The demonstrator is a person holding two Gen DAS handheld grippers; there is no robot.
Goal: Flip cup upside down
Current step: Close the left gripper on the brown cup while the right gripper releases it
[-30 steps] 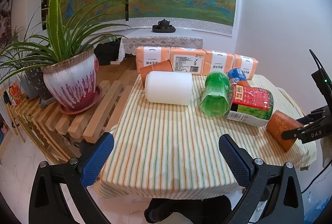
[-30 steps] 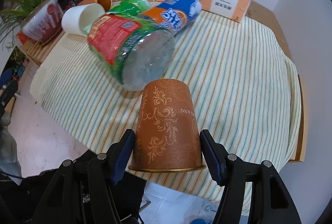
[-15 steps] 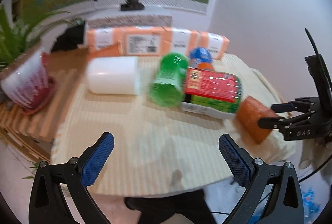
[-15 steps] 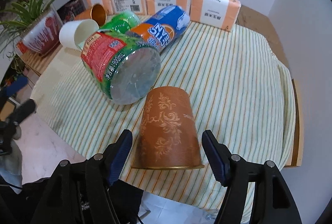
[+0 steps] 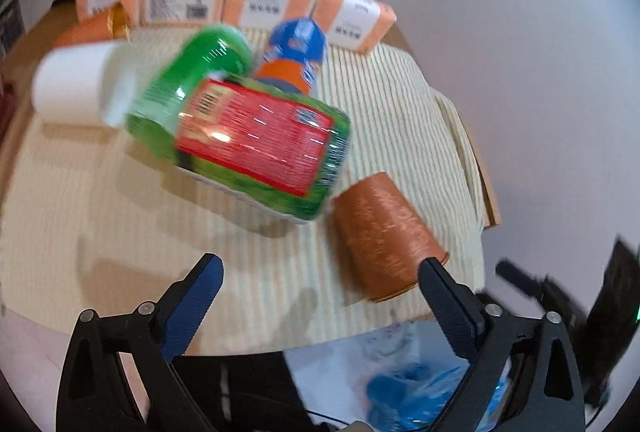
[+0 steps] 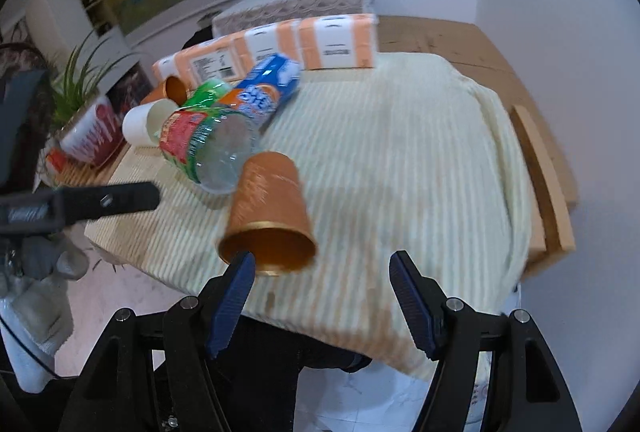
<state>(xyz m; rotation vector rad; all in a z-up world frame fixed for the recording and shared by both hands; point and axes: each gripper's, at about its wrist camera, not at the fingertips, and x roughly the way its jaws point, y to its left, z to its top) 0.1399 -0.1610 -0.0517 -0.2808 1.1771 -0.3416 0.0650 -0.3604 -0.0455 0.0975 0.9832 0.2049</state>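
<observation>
A brown patterned paper cup lies on its side near the front edge of the striped tablecloth, its open mouth toward me. It also shows in the left wrist view. My right gripper is open and empty, just in front of the cup, not touching it. My left gripper is open and empty, above the table's front edge, the cup close to its right finger.
A large clear bottle with a red and green label lies beside the cup. A green bottle, a blue and orange bottle, a white cup and another brown cup lie behind. Orange tissue packs line the back.
My right gripper has pulled back from the cup, which now lies free with its mouth toward me. My left gripper has swung right and closer to the cup.
</observation>
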